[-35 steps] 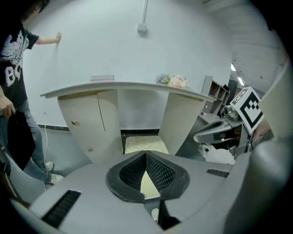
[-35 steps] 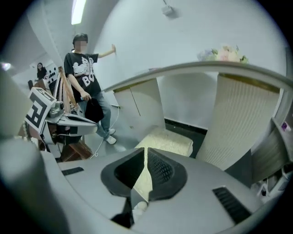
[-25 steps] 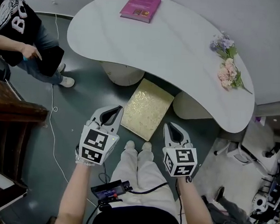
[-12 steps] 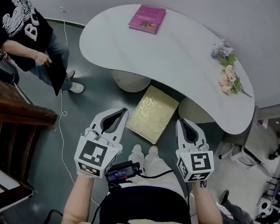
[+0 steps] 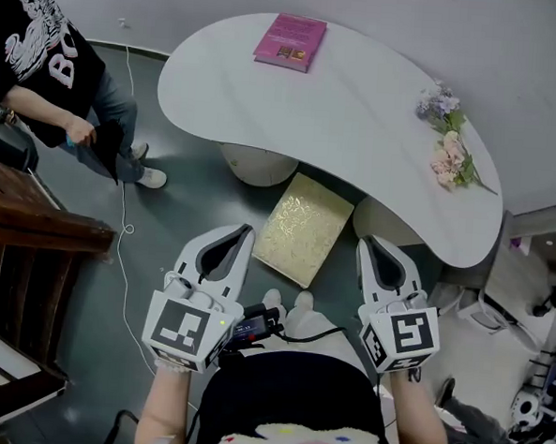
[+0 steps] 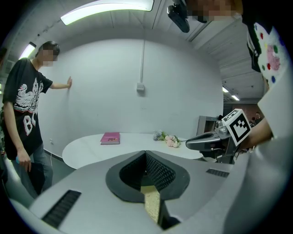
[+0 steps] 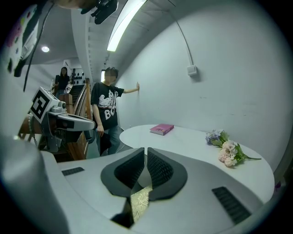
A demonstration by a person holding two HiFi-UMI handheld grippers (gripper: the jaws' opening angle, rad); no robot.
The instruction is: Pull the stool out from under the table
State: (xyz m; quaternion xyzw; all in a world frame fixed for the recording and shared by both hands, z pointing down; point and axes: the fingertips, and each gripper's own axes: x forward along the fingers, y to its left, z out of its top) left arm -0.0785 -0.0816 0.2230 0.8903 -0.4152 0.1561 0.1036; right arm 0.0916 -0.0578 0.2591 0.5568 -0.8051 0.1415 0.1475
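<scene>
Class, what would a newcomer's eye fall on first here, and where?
A gold stool stands on the floor at the white table's near edge, ahead of the shut left gripper and right gripper. A pink book lies at the table's far edge, flowers at its right.

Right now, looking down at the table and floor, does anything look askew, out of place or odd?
The gold stool sits skewed on the floor, not square to the table edge. A bunch of flowers lies loose near the table's right end, with no vase. Nothing looks spilled or broken.
</scene>
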